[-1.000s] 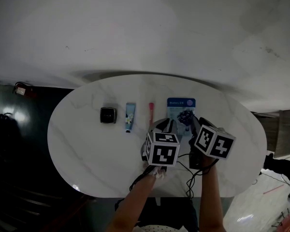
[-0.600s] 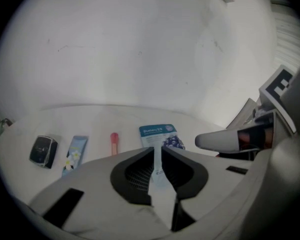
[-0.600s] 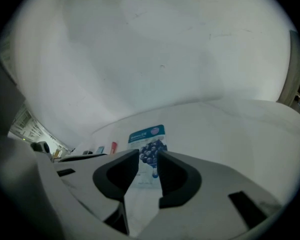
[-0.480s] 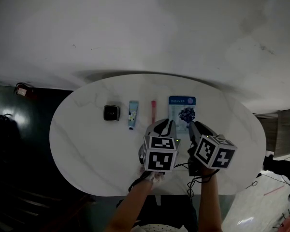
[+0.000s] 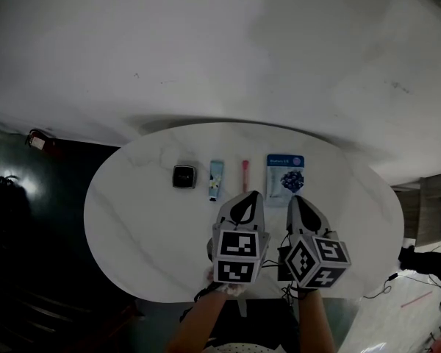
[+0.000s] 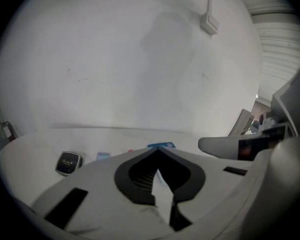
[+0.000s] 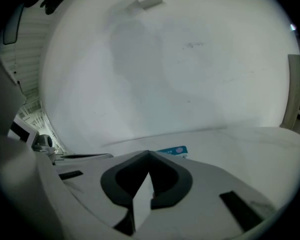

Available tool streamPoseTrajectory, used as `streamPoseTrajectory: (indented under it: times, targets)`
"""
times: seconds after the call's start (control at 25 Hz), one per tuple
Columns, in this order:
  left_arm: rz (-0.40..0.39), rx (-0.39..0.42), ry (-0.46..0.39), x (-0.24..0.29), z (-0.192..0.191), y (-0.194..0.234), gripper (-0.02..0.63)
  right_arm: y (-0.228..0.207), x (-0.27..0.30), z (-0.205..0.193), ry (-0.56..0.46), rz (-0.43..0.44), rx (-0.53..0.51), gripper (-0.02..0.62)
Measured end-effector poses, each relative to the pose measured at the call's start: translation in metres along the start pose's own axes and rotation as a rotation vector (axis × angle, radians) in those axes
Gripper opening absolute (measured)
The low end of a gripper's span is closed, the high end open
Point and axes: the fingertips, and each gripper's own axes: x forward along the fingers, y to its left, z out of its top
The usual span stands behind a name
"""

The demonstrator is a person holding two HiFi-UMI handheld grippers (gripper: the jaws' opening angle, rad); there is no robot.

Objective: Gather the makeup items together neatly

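Above the worktop (image 5: 132,219) the left hand-held gripper (image 5: 254,195) and right hand-held gripper (image 5: 293,199) have just closed, empty. Beyond them, in a row, lie a blue sachet (image 5: 284,180), probably limp and best pinched at an edge, a tube (image 5: 215,179), a compact (image 5: 184,176) and a pink stick (image 5: 245,175).

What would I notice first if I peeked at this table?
Probably the left gripper and right gripper with black-and-white marker cubes, over the near edge of the white table, jaws just closed on nothing. Beyond them lies a row: black compact, blue tube, pink stick, blue packet.
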Motion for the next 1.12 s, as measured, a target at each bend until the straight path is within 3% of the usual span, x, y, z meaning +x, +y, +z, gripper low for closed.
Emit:
streamPoseTrajectory:
  times: [0.16,0.44,1.12]
  targets:
    - [0.014,0.012,-0.064,-0.026,0.006,0.008,0.031,0.02,-0.01,-0.003,-0.03,-0.009,-0.03,0.002]
    - [0.054,0.032,-0.106,-0.06,0.006,0.024,0.03,0.052,-0.022,-0.014,-0.055,-0.027,-0.067,0.003]
    - [0.041,0.029,-0.157,-0.094,0.001,0.028,0.031,0.084,-0.05,-0.029,-0.078,-0.066,-0.091,0.005]
